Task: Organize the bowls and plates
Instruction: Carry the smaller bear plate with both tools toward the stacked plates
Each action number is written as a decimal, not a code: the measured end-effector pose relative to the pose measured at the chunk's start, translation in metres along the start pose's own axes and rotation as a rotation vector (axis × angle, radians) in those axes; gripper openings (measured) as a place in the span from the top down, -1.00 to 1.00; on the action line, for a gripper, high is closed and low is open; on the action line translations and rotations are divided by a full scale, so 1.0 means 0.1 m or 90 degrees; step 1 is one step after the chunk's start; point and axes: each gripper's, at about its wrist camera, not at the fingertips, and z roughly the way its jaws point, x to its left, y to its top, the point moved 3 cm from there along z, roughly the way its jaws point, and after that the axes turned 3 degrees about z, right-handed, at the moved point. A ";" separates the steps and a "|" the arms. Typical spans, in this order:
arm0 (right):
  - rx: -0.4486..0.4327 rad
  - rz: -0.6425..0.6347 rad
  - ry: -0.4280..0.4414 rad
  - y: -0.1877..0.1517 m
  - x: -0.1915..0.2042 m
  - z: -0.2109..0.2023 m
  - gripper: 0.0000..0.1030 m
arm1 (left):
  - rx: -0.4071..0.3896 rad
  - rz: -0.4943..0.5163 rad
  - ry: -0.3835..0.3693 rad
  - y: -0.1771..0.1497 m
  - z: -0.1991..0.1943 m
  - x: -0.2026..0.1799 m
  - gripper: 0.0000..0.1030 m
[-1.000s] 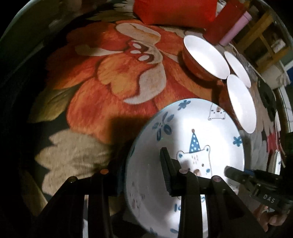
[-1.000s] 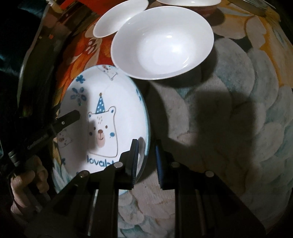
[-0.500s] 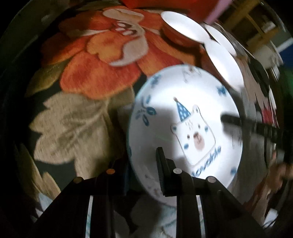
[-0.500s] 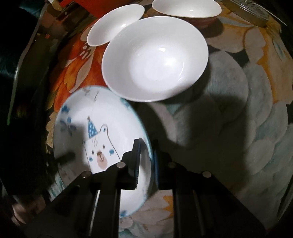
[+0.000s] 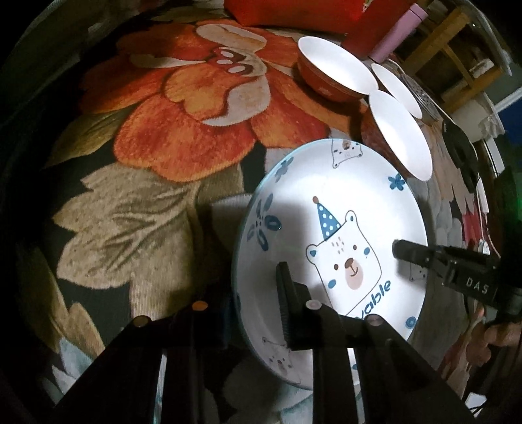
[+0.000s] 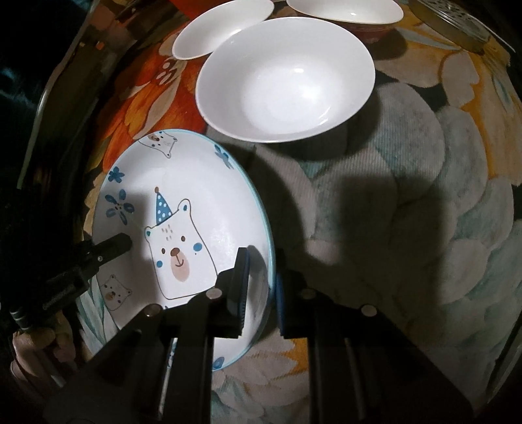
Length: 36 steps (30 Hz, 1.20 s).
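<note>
A white plate with a blue-hatted bear (image 5: 339,234) is held above the floral cloth by both grippers. My left gripper (image 5: 257,293) is shut on its left rim, one finger over the plate, the other under it. My right gripper (image 6: 261,280) is shut on the opposite rim of the same plate (image 6: 182,228). A large white bowl (image 6: 284,78) sits just beyond the plate. A small white dish (image 6: 222,27) and a red-sided bowl (image 5: 332,71) stand further back.
The floral cloth (image 5: 169,130) covers the table. A red box (image 5: 293,13) and a pink bottle (image 5: 398,29) stand at the far edge. A metal perforated lid (image 6: 456,22) lies at the back right. A wooden rack (image 5: 456,55) stands beyond the table.
The bear plate has been lifted and shifted with both grippers on its rims; it swung toward the bowls and back. The bowls have not moved.
</note>
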 end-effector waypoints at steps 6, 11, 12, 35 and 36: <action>0.025 -0.013 0.001 -0.06 0.00 -0.14 0.71 | 0.016 0.020 0.006 -0.07 -0.16 -0.16 0.57; 0.041 -0.028 -0.003 -0.06 0.00 -0.38 0.71 | 0.011 0.029 0.007 -0.06 -0.38 -0.33 0.57; 0.045 -0.033 -0.004 -0.07 0.00 -0.43 0.71 | 0.010 0.030 0.007 -0.05 -0.42 -0.36 0.57; 0.018 0.068 -0.045 -0.16 -1.13 -1.73 0.71 | 0.019 0.126 -0.041 0.36 -0.65 -2.15 0.57; 0.018 0.077 -0.046 -0.20 -1.23 -1.77 0.71 | 0.021 0.136 -0.041 0.36 -0.63 -2.24 0.57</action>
